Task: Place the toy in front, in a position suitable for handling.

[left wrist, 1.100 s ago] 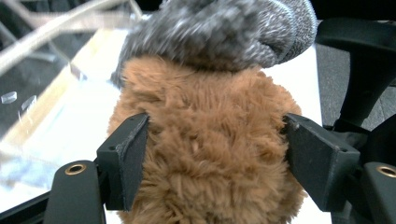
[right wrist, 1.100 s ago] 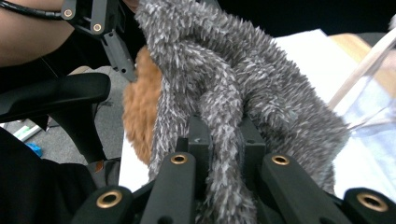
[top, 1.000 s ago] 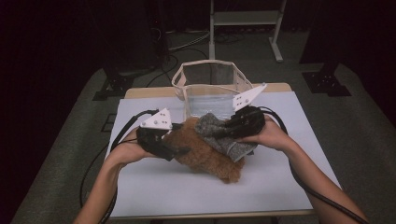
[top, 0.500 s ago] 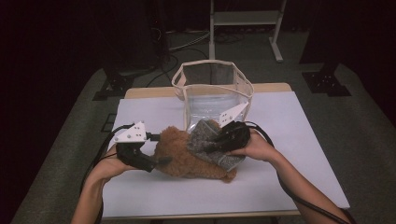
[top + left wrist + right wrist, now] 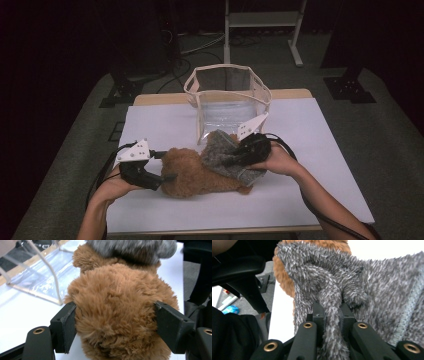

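While the left gripper (image 5: 115, 322) has its jaws spread wide around one end of the brown plush toy (image 5: 120, 312), pads pressed into the fur on both sides, the right gripper (image 5: 329, 312) is clamped tight on a fold of the grey fuzzy cloth (image 5: 362, 285). That cloth drapes over the toy's other end, and the toy lies on the white table (image 5: 325, 130). Just behind them stands a clear bag (image 5: 227, 102) with cream trim, open at the top.

Both grippers are black: the left gripper (image 5: 167, 176) and right gripper (image 5: 226, 162) each carry a pale three-cornered plate, black trailing cable and brass-ringed jaw pivots. Forearms are bare.
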`<state>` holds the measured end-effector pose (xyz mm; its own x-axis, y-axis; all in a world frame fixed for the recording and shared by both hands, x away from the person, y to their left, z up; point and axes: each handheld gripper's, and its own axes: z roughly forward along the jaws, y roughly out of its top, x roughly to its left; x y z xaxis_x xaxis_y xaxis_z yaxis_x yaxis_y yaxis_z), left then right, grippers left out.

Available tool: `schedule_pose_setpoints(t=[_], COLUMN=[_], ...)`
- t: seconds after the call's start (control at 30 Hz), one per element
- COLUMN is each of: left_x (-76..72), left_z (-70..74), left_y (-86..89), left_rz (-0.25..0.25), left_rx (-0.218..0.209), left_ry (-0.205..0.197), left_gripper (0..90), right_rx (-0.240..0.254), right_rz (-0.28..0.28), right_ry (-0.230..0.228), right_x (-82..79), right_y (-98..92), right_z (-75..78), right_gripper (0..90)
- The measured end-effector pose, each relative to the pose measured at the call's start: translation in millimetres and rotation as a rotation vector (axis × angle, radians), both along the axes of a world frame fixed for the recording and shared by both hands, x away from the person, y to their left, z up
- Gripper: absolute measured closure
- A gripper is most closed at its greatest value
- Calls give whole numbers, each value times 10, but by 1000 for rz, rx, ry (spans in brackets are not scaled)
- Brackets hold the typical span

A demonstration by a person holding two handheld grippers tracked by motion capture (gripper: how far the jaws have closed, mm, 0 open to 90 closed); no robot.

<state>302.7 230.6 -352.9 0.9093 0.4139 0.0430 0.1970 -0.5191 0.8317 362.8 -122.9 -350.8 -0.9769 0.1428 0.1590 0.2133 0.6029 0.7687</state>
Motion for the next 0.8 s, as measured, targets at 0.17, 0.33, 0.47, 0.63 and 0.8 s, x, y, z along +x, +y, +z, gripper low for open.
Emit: schedule_pose_setpoints(t=[0.17, 0.33, 0.47, 0.63, 0.8], left_x=[-8, -42, -64, -114, -125], left_z=[108, 152, 165, 222, 141], left_y=[23, -62, -24, -14, -131], left_rz=[12, -11, -9, -26, -83], left_rx=[6, 52, 44, 36, 91], left_ry=[-38, -61, -66, -83, -70], left_gripper=[243, 243, 243, 243, 243], right_rx=[6, 8, -3, 0, -1], right_rz=[-50, -49, -101, -140, -149], right_ry=[11, 1, -7, 14, 22], right_x=[62, 72, 133, 213, 237], right_y=[-155, -162, -242, -315, -327], right_z=[-30, -26, -18, -75, -104], right_gripper=[792, 792, 792, 792, 792])
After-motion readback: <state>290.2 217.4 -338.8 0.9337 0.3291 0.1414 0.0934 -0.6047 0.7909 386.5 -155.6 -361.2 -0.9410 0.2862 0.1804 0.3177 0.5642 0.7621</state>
